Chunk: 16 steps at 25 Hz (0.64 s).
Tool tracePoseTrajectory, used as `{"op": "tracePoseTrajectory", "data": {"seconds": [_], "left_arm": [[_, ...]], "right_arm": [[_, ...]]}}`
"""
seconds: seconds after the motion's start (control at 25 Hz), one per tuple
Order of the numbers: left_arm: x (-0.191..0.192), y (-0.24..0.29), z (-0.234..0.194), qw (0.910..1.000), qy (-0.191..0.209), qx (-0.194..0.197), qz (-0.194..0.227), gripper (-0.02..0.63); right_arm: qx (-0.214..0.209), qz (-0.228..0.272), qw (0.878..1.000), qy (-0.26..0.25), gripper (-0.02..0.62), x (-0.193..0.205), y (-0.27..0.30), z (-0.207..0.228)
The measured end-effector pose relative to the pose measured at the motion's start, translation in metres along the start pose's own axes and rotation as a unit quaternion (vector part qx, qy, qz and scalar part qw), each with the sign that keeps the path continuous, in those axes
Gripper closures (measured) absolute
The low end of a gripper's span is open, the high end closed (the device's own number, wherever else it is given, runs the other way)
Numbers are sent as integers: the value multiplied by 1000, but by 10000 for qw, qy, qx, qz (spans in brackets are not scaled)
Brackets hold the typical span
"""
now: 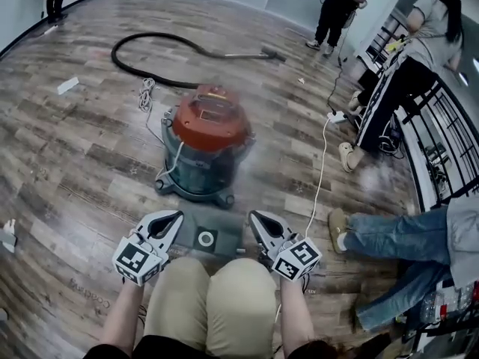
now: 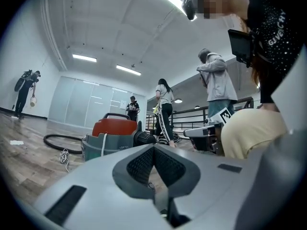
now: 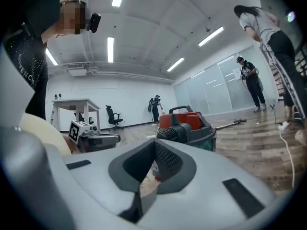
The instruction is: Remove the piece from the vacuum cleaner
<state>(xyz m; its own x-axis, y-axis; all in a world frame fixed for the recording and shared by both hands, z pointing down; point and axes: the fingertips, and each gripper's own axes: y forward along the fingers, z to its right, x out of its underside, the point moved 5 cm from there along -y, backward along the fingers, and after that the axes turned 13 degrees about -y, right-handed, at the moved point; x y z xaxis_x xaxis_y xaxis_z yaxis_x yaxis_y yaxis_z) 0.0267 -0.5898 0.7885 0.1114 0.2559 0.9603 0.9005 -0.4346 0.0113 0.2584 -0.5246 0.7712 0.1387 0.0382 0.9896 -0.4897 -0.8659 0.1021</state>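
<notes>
Both tools sit low in front of the person's knees. The left tool (image 1: 171,221) has its jaws together at the tips with nothing between them, and the right tool (image 1: 260,223) is the same. On the surface (image 1: 75,163) between them lies a flat grey slab (image 1: 206,238) with a pale ring on it; I cannot tell what it is.

Just beyond stands the vacuum cleaner (image 1: 206,137), upright, with a red lid. A ribbed black cuff (image 3: 169,132) juts from its near side, and the hose (image 1: 142,69) loops away behind it.

The scene fits two readings. Either the cuff is the piece and sits in its socket, or the slab is the piece and already lies clear of the machine.

Any grip on the cuff would probably need the jaws spread wide and set squarely across the ribs. The other tool could steady the drum, since the base looks likely to slide or roll. A straight pull along the socket should bind less than a sideways wrench.
</notes>
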Motion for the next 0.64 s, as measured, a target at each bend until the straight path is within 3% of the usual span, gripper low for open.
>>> {"op": "tracePoseTrajectory", "data": {"seconds": [0.64], "left_arm": [[-6, 1, -3, 10000, 94, 19, 13, 600]], "right_arm": [[-95, 22, 9998, -174, 584, -7, 15, -5]]}}
